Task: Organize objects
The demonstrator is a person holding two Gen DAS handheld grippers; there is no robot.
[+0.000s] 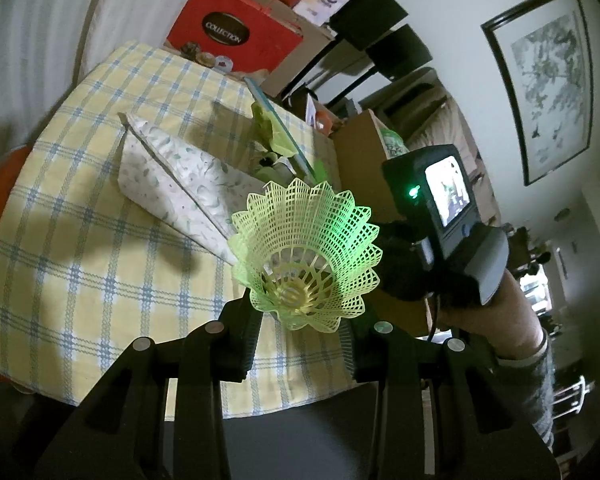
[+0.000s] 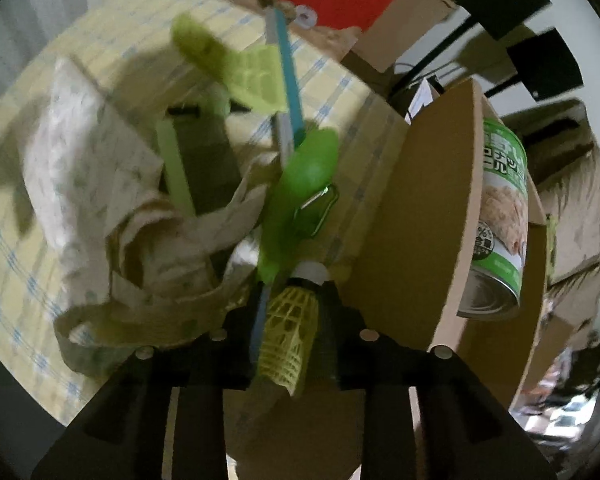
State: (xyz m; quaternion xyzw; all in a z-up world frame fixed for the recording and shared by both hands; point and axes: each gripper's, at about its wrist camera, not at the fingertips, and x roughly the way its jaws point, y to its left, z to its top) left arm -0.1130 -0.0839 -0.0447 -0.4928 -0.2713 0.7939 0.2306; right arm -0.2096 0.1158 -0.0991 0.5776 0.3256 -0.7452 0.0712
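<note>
You're mid-job: left gripper clenches a yellow shuttlecock at frame centre, and right gripper grips another shuttlecock low-centre above the tote bag. Neither's in yet.

Both wrist cameras look steeply down, close, sharing the checked tablecloth.

The right wrist view is smeared by motion: the bag and the green things in it lose their outlines. A can sits half hidden behind a cardboard flap. The left shuttlecock hides its own cork.
</note>
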